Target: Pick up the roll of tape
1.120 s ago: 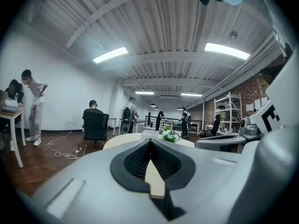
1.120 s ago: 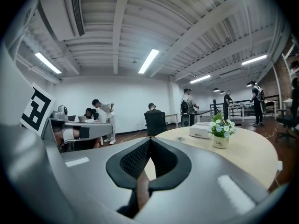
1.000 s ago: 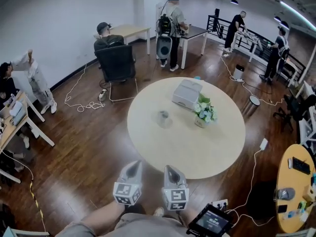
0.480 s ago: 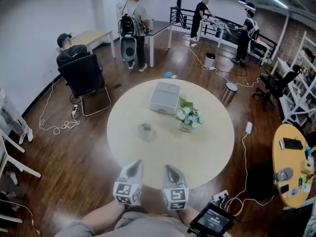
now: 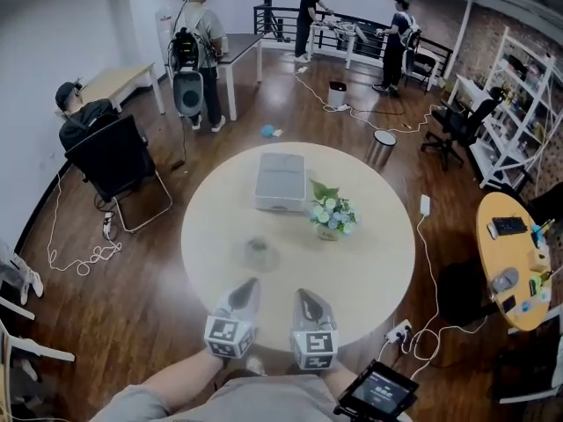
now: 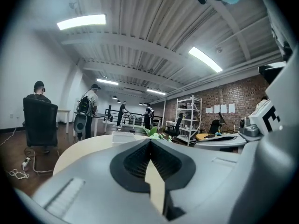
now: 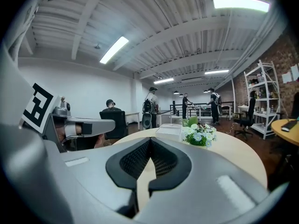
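Observation:
The roll of tape point(image 5: 258, 253) is a clear, greyish ring lying flat on the round beige table point(image 5: 378, 271), left of the middle. My left gripper point(image 5: 249, 285) and right gripper point(image 5: 302, 294) hover side by side over the table's near edge, both pointing at the table. The tape lies just ahead of the left one, apart from it. Both are shut with nothing between their fingers. In the left gripper view the left gripper point(image 6: 149, 140) has its jaws meeting; the right gripper view shows the same for the right gripper point(image 7: 150, 139). Neither gripper view shows the tape.
A grey box point(image 5: 281, 181) and a pot of white flowers point(image 5: 330, 214) stand further back on the table. A black office chair point(image 5: 110, 161) and cables are at the left, a power strip point(image 5: 398, 332) lies near my feet, a yellow table point(image 5: 510, 262) is at the right. Several people stand behind.
The head view has swung round: the table and room have slid left in the picture, bringing the table in front of me. Both grippers keep their place in the view, still shut.

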Available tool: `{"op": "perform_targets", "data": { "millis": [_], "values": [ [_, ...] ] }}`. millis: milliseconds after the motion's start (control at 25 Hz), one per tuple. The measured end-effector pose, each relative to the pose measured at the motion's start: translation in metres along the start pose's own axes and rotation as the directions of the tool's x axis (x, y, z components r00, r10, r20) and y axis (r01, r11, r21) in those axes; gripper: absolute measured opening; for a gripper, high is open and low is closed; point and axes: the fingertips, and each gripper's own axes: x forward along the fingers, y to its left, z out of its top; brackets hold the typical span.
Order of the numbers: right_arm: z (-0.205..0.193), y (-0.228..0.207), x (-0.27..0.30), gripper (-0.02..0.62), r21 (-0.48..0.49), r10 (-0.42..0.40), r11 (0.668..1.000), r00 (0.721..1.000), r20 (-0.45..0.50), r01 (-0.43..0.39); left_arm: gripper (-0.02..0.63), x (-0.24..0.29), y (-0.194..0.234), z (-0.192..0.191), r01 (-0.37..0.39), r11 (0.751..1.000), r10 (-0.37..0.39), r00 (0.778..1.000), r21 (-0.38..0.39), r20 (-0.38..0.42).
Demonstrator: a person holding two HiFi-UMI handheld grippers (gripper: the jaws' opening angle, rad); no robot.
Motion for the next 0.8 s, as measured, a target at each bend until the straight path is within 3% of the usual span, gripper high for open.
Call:
{"op": "perform_targets", "data": {
  "millis": [240, 600, 800],
  "values": [
    [-0.008, -0.008, 0.015, 0.012, 0.002, -0.007, 1.000, 1.000, -0.020, 0.007, 0.002, 0.021, 0.001, -0.006, 0.019, 0.999, -0.019, 1.000, -0.040, 0.003],
    [-0.005, -0.041, 0.053, 0.012, 0.019, 0.024, 1.000, 0.999, -0.039, -0.023, 0.002, 0.058, 0.013, -0.008, -0.051, 0.998, 0.049, 0.998, -0.026, -0.043],
    [-0.014, -0.052, 0.073, 0.012, 0.014, 0.037, 0.999, 0.997, -0.069, -0.036, 0.002, 0.072, 0.021, -0.021, -0.083, 0.994, 0.079, 0.995, -0.070, -0.065]
  ]
}}
